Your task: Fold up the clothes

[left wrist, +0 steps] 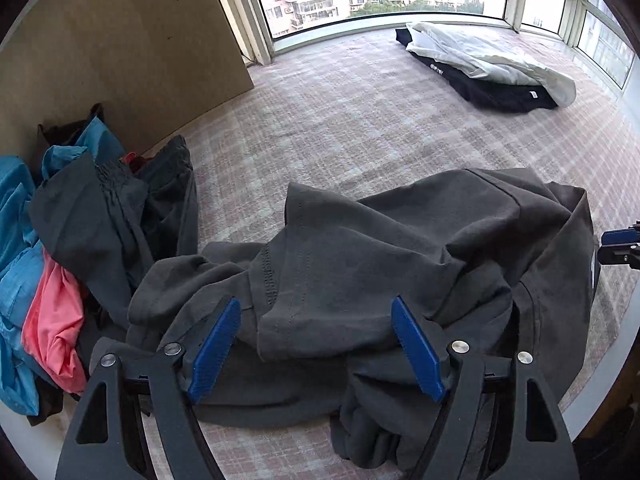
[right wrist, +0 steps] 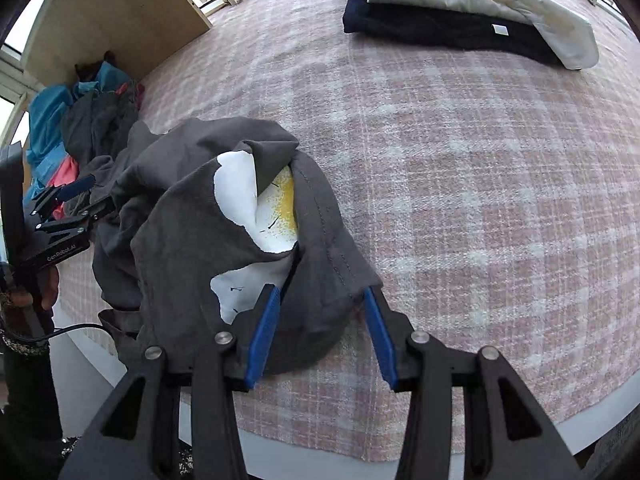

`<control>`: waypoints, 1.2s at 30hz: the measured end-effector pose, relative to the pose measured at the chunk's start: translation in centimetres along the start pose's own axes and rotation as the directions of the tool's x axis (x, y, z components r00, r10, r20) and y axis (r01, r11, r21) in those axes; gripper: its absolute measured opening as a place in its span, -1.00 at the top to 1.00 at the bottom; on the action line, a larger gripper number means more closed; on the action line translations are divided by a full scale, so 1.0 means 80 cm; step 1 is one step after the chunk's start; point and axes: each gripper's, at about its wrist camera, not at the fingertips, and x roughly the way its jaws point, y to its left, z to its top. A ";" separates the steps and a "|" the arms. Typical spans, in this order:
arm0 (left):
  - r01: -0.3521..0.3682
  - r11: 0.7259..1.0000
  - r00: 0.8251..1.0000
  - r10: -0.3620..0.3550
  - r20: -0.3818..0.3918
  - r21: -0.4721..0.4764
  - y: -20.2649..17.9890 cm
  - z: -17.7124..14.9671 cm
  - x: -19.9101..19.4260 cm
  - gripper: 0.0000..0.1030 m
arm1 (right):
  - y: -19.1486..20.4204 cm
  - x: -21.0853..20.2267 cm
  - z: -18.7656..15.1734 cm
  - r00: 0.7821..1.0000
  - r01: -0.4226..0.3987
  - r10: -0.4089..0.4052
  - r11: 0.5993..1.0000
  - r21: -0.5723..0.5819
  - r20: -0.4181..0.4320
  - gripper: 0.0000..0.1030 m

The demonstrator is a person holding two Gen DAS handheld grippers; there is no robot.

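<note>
Pink-and-white checked cloth (right wrist: pixel 460 168) covers the work surface, with windows at the far side. Folded stack at far right: white garment (left wrist: pixel 492 60) lying on a dark one (left wrist: pixel 500 94). Unsorted pile (left wrist: pixel 52 240) of blue, pink and dark clothes sits at the far left against a wooden panel (left wrist: pixel 120 40).

Task item: dark grey T-shirt (left wrist: pixel 380 248), crumpled in a heap at the near edge of the surface, between the two tools. In the right wrist view a white and yellow print (right wrist: pixel 256 208) shows through the folds, so it is partly turned over on itself.

Left gripper (left wrist: pixel 316 344): jaws released, spread wide with bunched fabric between them, pads not pressing. Right gripper (right wrist: pixel 320 332): jaws parted, astride the shirt's near stitched hem corner; pads look clear of the cloth, so nothing is grasped.

Step, as judged: spread the shirt flat before any fold. Best done by pinching a single layer at hem or shoulder seam with each tool, well apart, then lifting and pulling outward so the heap opens. Avoid grabbing several layers in one bite.

Orientation: the heap's long axis runs left to right along the near edge. Collar is not visible, so which way the shirt points cannot be told.
</note>
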 end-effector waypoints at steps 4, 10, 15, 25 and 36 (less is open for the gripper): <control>-0.048 0.994 0.997 0.053 -0.048 0.094 -0.027 0.005 0.032 0.12 | 0.051 0.002 0.003 0.999 0.011 -0.007 0.995 -0.104 0.035 0.12; 0.014 0.997 0.999 -0.012 -0.032 0.082 -0.019 0.009 0.032 0.84 | 0.082 0.021 0.010 0.998 0.005 0.005 0.991 -0.132 0.070 0.84; 0.022 0.999 1.000 -0.022 0.015 0.034 0.018 0.013 0.011 0.94 | 0.070 -0.048 0.019 0.979 -0.041 0.057 0.996 -0.085 0.194 0.92; -0.149 0.970 0.976 0.176 0.131 -0.194 0.155 0.019 -0.047 0.98 | 0.015 -0.141 0.091 0.844 0.360 -0.397 0.918 0.168 0.361 0.70; 0.019 0.995 0.991 -0.032 0.130 0.103 0.083 0.004 -0.038 0.21 | 0.172 0.028 -0.020 0.995 -0.032 0.032 0.999 -0.002 0.092 0.08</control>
